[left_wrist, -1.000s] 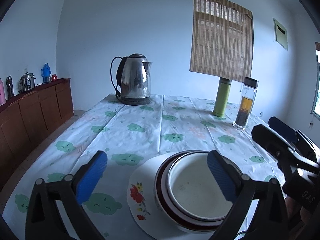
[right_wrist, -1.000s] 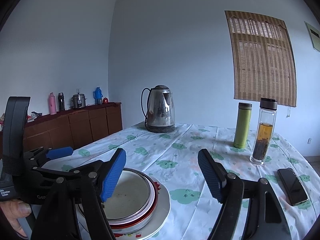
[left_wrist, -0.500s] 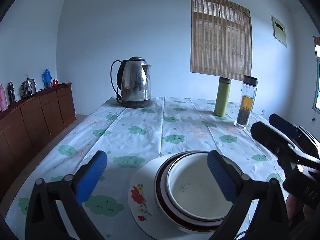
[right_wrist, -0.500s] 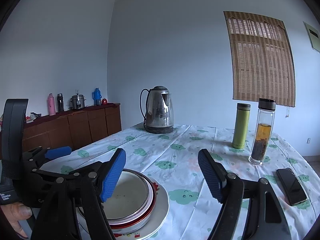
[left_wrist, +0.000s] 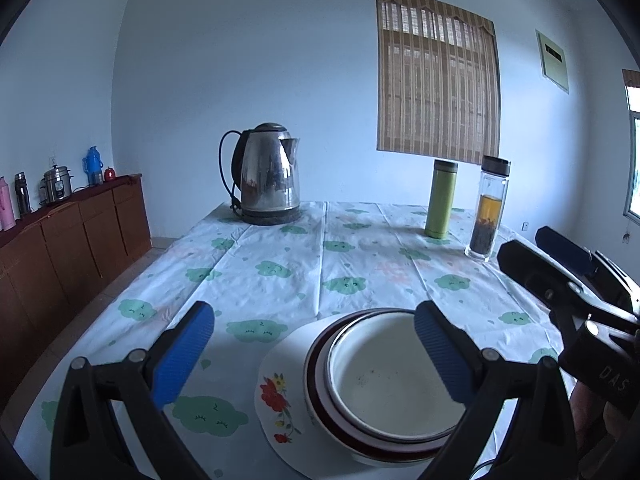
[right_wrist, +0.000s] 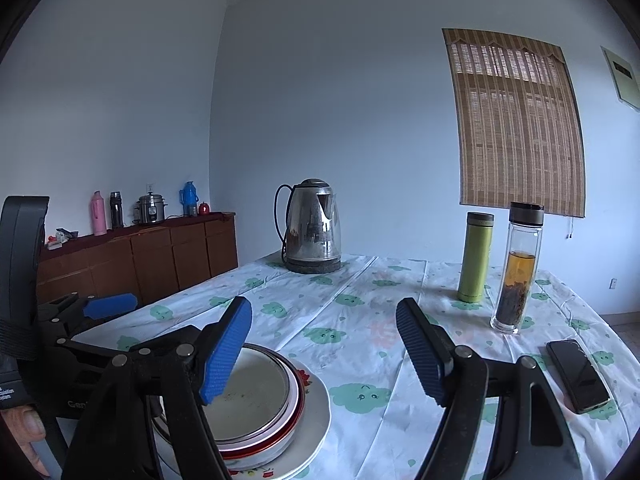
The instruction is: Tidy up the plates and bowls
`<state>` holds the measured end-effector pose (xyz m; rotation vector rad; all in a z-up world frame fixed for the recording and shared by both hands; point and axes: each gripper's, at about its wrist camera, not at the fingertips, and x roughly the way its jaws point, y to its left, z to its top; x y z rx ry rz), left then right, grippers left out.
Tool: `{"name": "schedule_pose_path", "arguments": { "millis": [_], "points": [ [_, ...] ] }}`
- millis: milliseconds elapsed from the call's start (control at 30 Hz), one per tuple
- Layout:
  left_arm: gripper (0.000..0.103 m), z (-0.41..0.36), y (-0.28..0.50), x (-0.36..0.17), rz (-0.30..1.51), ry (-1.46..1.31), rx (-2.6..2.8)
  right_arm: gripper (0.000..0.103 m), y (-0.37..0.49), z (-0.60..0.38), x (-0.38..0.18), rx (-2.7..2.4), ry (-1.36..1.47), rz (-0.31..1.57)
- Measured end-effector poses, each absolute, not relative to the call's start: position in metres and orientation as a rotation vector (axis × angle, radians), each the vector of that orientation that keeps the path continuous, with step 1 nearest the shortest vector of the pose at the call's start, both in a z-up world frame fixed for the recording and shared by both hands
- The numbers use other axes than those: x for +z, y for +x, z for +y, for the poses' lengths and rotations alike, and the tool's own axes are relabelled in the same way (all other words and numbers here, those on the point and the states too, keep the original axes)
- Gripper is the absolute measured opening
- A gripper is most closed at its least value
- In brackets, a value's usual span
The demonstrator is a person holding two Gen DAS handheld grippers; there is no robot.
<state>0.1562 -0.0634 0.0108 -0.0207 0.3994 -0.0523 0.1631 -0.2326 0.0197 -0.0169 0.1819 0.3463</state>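
A white bowl (left_wrist: 384, 380) sits nested in a red-rimmed bowl (left_wrist: 320, 396), and both stand on a white flowered plate (left_wrist: 276, 392) near the table's front edge. My left gripper (left_wrist: 312, 352) hovers open just above and in front of this stack, its blue pads wide apart with nothing between them. In the right wrist view the same stack (right_wrist: 260, 396) lies at lower left, behind the left pad of my right gripper (right_wrist: 324, 352), which is open and empty. The left gripper (right_wrist: 108, 306) shows at the far left there.
A steel kettle (left_wrist: 268, 176) stands at the table's far end. A green flask (left_wrist: 440, 200) and a glass tea bottle (left_wrist: 488, 208) stand at the far right. A black phone (right_wrist: 578, 376) lies at the right edge. A wooden sideboard (left_wrist: 72, 236) runs along the left wall.
Both grippers stay open and nearly still. The left wrist view has tipped up slightly, so the kettle and bottles sit a little lower in frame.
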Motion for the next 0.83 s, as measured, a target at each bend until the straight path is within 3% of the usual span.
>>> {"name": "schedule_pose_path", "arguments": {
  "millis": [833],
  "points": [
    [0.102,-0.0683,0.1554,0.0135,0.355,0.038,-0.003,0.077,0.1607,-0.2379,0.0192,0.328,-0.009,0.164]
  ]
}}
